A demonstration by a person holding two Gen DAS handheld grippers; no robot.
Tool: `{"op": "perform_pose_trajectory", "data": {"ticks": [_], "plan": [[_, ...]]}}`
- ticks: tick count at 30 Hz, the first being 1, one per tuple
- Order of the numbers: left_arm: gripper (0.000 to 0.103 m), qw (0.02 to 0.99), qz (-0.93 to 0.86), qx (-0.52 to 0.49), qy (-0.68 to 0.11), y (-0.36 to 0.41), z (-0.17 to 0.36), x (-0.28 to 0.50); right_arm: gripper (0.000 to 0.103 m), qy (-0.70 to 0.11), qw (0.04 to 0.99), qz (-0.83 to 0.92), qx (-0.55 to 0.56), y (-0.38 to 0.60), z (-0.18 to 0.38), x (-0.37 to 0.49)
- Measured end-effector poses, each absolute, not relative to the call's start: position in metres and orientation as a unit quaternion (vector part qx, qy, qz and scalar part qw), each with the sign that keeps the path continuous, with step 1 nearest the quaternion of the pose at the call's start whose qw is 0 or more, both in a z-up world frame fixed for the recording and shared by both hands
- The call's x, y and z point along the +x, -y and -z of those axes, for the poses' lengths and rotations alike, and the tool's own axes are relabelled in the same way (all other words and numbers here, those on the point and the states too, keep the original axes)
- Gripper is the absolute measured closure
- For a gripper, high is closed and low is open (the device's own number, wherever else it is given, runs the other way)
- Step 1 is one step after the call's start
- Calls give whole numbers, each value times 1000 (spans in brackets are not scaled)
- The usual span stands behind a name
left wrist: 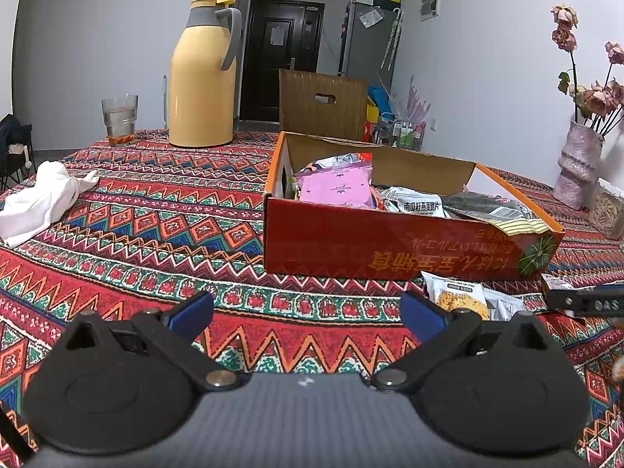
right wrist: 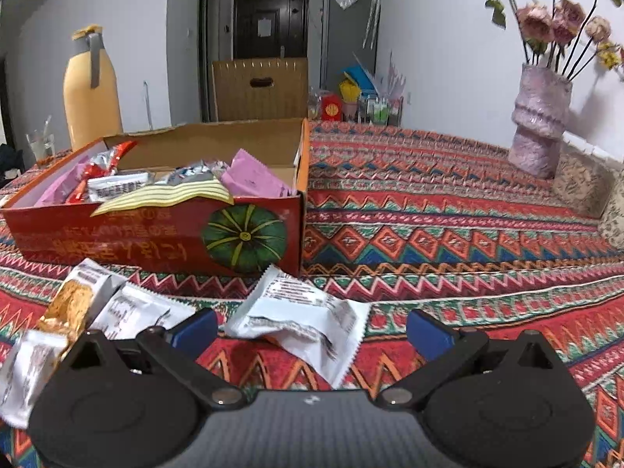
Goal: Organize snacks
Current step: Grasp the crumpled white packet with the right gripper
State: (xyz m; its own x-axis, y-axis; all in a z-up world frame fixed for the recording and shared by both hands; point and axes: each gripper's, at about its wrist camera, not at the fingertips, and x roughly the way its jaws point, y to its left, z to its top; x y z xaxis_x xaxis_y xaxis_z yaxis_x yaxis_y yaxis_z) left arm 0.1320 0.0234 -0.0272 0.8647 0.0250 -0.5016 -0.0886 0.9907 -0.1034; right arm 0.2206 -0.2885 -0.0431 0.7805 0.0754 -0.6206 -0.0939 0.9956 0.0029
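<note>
A round table covered in a patterned tablecloth (left wrist: 163, 226) of red, orange, green and blue zigzags and diamonds fills both views. On it stands a shallow red cardboard box (left wrist: 351, 241) with a green pumpkin printed on its side, open at the top and already holding snack packets: pink ones, a white one with black lettering and a dark one with a yellow-striped edge leaning over the front wall. More snack packets lie loose on the cloth just in front of the box: a white packet (right wrist: 300, 316) sits between and just ahead of the right gripper (right wrist: 312, 329) fingers, and an orange-and-white biscuit packet (right wrist: 74, 304) with further white ones lies to its left. The right gripper's blue-padded jaws are spread wide and hold nothing. The left gripper (left wrist: 306, 312) is likewise wide open and empty, over bare cloth left of the loose packets. Farther back on the table are a yellow thermos jug (left wrist: 202, 78) with a grey handle, a drinking glass (left wrist: 120, 119) and a crumpled white cloth (left wrist: 43, 199). At the right edge stands a pink vase (right wrist: 540, 124) of dried roses. Behind the table are a wooden chair back (left wrist: 323, 103), white walls, a dark door (left wrist: 279, 58) and a grey refrigerator (left wrist: 366, 39).
</note>
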Motion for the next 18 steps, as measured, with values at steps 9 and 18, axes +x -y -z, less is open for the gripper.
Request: {"op": "perform_pose_trajectory", "data": {"ticks": [9, 18], "plan": [[0, 962, -26, -71, -262, -26, 28, 133, 12, -352, 936, -24, 3, 282, 54, 245], [0, 962, -24, -75, -263, -27, 28, 133, 56, -336, 941, -31, -13, 276, 48, 229]]}}
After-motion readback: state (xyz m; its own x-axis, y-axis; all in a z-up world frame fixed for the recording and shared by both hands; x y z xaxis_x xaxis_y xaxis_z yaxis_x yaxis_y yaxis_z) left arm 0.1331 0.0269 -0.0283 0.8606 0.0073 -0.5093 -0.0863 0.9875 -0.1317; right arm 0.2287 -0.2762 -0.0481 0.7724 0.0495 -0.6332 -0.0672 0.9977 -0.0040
